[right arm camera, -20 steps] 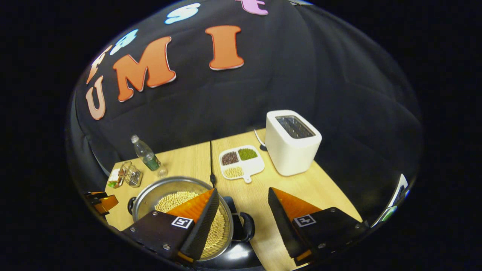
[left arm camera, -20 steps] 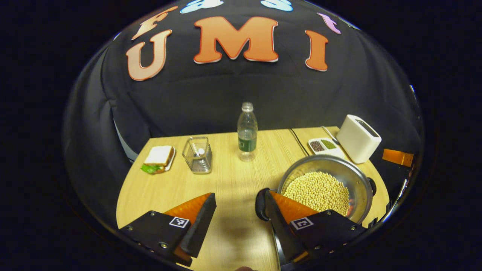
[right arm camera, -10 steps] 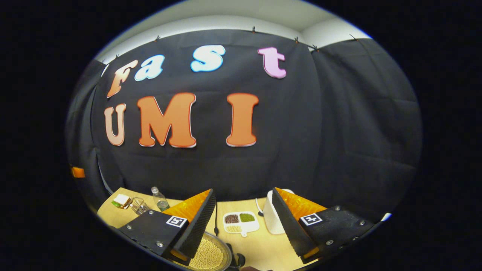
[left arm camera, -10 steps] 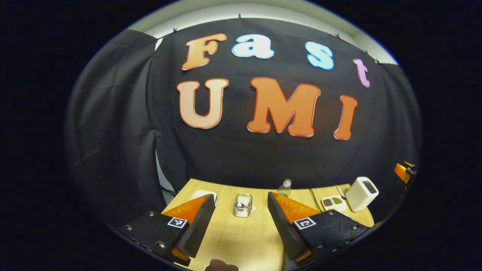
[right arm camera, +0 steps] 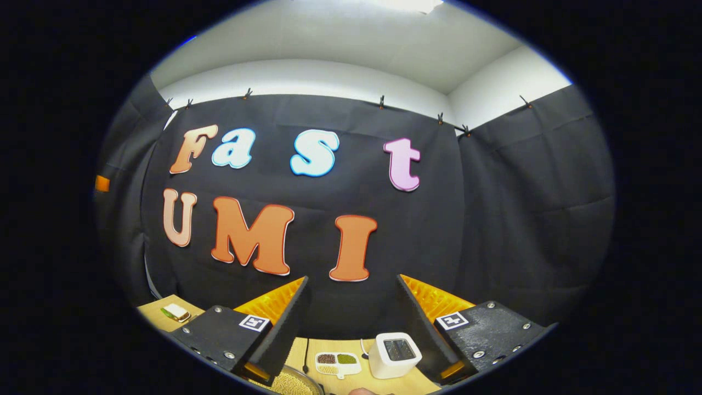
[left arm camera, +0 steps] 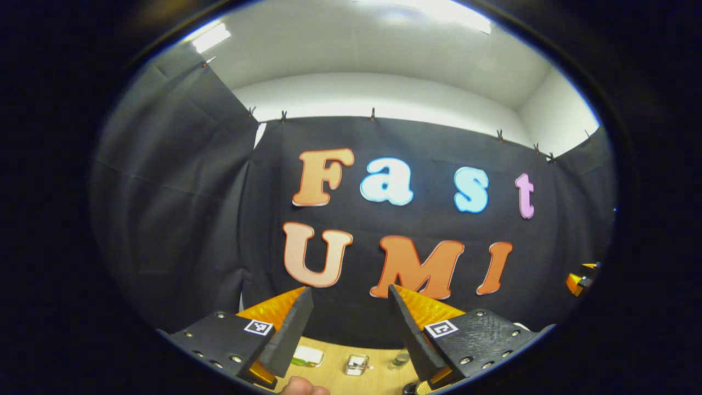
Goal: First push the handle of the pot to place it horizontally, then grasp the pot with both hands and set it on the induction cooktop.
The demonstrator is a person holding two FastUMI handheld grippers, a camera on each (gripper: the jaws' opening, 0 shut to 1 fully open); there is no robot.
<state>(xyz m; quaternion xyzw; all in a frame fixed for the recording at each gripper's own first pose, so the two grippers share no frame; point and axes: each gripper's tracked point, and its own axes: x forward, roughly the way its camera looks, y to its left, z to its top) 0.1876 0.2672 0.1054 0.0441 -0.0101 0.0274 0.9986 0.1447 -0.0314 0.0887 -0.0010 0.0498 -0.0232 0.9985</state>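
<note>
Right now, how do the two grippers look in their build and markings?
The left gripper and the right gripper are built alike: two wedge-shaped fingers on dark, screw-studded blocks, each block with a small square black-and-white marker on top. The fingers' inner faces look ribbed. No cables are visible.

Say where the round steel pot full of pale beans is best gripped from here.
Only a rim arc of the steel pot and its pale beans show, low beside the open right gripper. Open-topped and full, it probably wants one gripper from each opposite side, clamping the rim or side handles, kept level. Handles are hidden now.
</note>
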